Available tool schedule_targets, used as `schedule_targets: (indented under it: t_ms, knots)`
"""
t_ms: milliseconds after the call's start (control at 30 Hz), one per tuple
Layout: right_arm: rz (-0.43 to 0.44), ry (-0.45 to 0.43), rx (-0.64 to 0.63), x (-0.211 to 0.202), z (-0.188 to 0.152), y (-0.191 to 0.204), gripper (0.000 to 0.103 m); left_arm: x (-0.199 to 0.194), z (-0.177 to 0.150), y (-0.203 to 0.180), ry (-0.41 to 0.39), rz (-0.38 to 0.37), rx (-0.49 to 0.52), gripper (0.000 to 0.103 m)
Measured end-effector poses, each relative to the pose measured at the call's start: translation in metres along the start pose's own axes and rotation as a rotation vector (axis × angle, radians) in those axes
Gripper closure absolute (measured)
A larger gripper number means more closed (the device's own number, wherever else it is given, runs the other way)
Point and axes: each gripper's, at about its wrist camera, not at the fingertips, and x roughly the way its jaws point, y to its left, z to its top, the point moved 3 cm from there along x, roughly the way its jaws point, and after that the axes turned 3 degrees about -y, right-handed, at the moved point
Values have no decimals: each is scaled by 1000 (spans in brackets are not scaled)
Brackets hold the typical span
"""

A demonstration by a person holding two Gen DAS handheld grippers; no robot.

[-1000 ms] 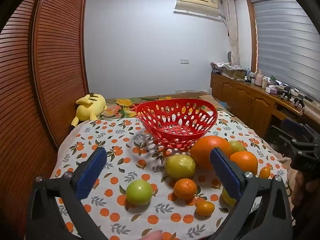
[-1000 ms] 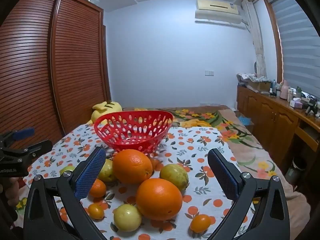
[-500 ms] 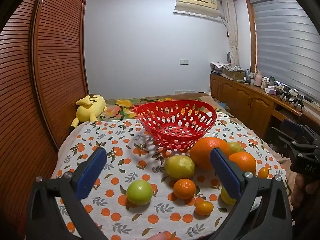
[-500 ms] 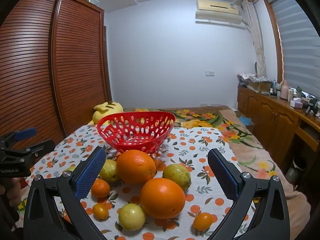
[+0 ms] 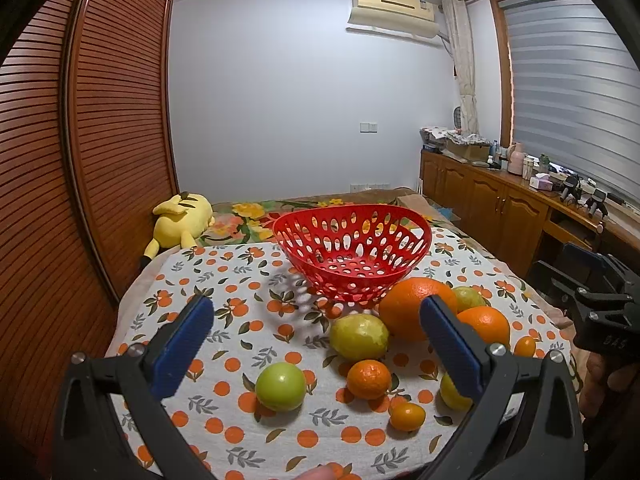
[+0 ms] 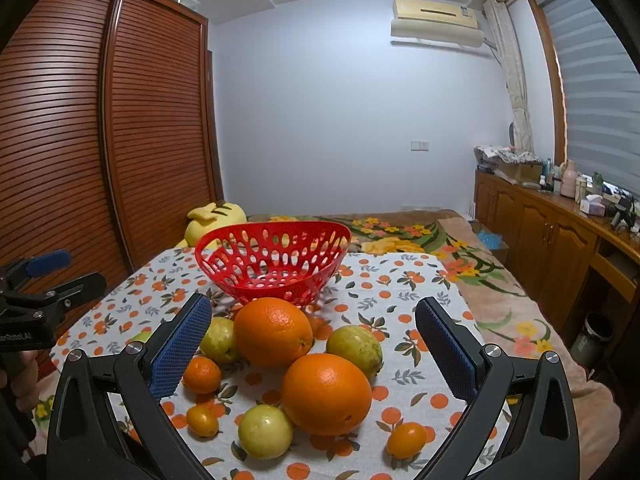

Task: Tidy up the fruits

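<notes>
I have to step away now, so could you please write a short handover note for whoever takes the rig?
Left gripper: open, empty, above the tablecloth.
Right gripper: open, empty, above the fruit pile.
Basket: empty, at the far side of the cloth.
Fruit, all loose on the cloth in front of the basket: two big oranges, a mandarin, three kumquats, and five green-yellow fruits.
Done: nothing is in the basket.
Left: the whole job; the near big orange looks the easiest first grab for the right gripper.
</notes>
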Motion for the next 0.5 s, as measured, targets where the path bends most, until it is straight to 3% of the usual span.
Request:
schedule_targets:
  t_ms: [500]
  knots:
    - [1,1,0,0,0,0,0,-5,4,-1,-9,-2,2,0]
